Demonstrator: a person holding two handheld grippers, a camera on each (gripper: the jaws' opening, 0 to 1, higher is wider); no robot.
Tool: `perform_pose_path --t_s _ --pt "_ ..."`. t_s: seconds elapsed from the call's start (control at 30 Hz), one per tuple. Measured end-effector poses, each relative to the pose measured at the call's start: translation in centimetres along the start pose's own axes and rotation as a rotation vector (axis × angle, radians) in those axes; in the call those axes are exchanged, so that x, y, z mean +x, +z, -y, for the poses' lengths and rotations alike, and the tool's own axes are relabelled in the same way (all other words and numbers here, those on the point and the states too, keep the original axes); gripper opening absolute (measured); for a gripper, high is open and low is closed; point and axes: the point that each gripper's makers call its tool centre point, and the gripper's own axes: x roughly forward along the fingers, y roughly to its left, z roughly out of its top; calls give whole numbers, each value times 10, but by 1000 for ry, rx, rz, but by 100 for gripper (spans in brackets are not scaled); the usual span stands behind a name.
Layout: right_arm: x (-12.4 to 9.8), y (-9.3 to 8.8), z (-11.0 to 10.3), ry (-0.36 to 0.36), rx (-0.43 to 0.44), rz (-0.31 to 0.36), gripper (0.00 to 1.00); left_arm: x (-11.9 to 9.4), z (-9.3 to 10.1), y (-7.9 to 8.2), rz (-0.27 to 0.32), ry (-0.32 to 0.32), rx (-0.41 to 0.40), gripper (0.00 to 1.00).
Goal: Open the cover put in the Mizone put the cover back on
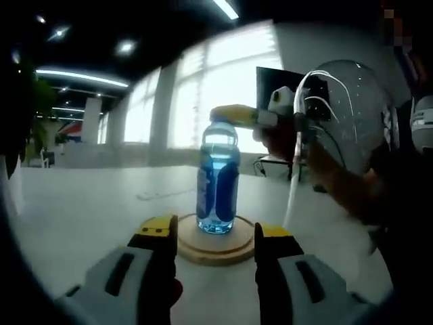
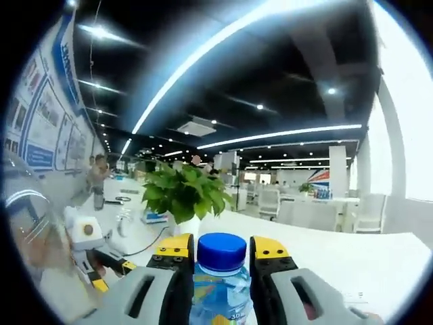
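Mizone bottle point(image 1: 218, 177) upright on round wooden base point(image 1: 211, 248), white surface point(image 1: 81, 217). Right tool point(image 2: 220, 254) straddles neck below blue cap point(image 2: 221, 251), grip seemingly closed. Left tool point(image 1: 211, 231) open, short of base. Step: carrying bottle; next, place inside.

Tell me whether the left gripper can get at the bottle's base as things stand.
Probably yes. The left gripper is open, and the bottle stands upright on its coaster just ahead of the jaws, with nothing between. The right gripper sits only at the cap.
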Motion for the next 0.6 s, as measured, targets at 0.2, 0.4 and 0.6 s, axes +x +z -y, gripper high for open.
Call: perform_pose_path --t_s 0.2,0.4,0.6 --pt "-17 4 1 -13 -14 5 25 -1 -4 3 13 12 -13 38" --pt "-37 6 0 -30 -8 16 25 1 -2 0 -2 9 4 38" --pt "-57 3 -2 -46 11 21 25 1 0 -2 -10 4 9 38"
